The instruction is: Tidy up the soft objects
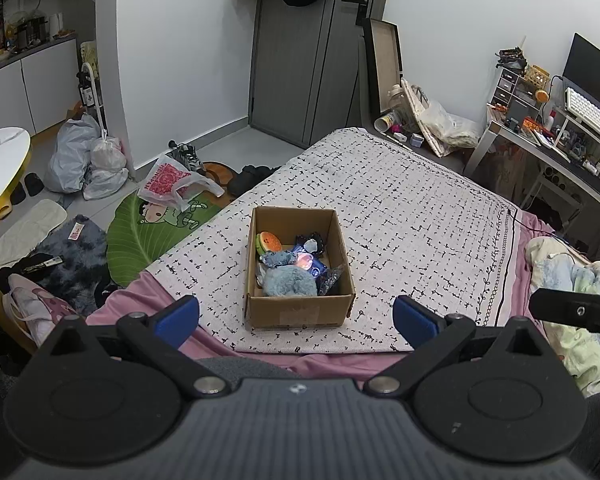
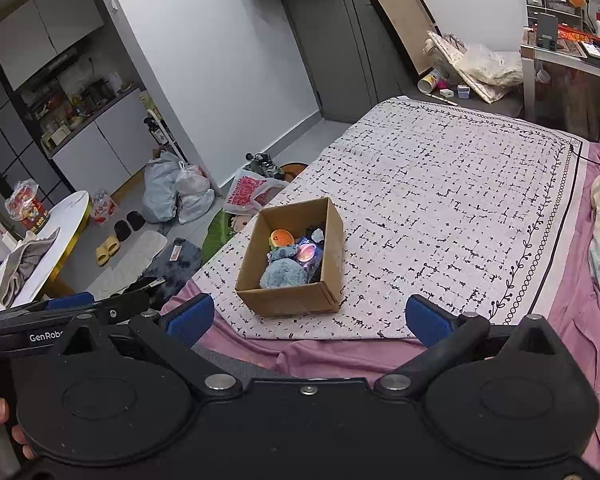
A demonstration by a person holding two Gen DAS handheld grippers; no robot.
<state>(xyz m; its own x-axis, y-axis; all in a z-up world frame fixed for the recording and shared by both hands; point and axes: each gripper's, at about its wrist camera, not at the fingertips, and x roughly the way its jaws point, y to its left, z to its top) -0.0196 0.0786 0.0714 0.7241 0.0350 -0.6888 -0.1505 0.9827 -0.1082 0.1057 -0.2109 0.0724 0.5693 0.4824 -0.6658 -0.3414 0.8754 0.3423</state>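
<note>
An open cardboard box (image 1: 300,312) stands on the patterned bed cover (image 1: 400,208). Inside lie a blue plush toy (image 1: 288,282), an orange round plush (image 1: 270,241) and dark soft items (image 1: 312,242). The box shows in the right wrist view too (image 2: 296,300), with the blue plush (image 2: 282,274) and orange plush (image 2: 282,237). My left gripper (image 1: 296,316) is open and empty, held back from the box's near side. My right gripper (image 2: 308,316) is open and empty, also short of the box. The other gripper's tip shows at the right edge (image 1: 572,312).
Pink sheet (image 2: 340,356) lies under the cover at the near edge. A pale bundle of bedding (image 1: 572,280) lies at the right. Bags (image 1: 88,160), shoes and rugs litter the floor at left. A desk (image 1: 560,148) stands at far right.
</note>
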